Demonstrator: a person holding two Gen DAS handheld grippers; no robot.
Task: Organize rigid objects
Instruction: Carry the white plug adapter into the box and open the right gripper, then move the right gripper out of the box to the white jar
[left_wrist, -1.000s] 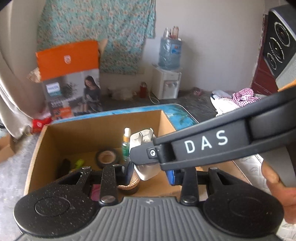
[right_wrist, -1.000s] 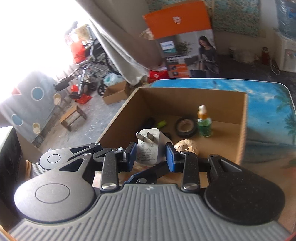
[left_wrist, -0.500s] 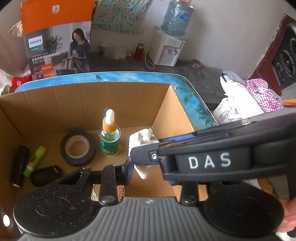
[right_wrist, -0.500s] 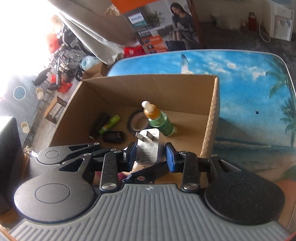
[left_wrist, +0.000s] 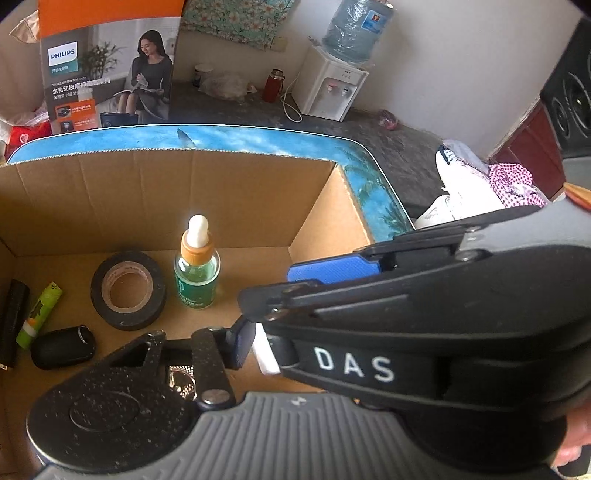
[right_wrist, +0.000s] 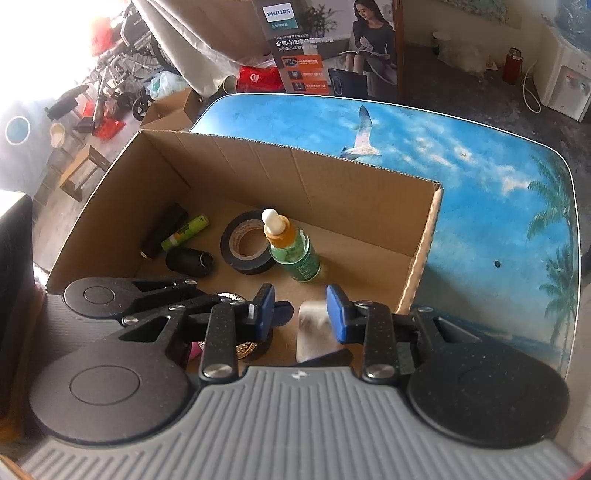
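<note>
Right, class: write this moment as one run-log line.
right gripper: open | white charger: blurred, unclamped between its fingers, inside cardboard box | dropper bottle, tape roll: in box

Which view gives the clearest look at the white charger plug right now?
The right wrist view: the white charger plug lies on the cardboard box floor between the open right gripper pads, blurred. The left wrist view shows only a white sliver behind the right gripper's body.

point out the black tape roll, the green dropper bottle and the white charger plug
black tape roll (right_wrist: 248, 245), right wrist view, on its upper face
green dropper bottle with orange collar (left_wrist: 197, 275), left wrist view, on its glass body
white charger plug (right_wrist: 314, 328), right wrist view, on its flat face
</note>
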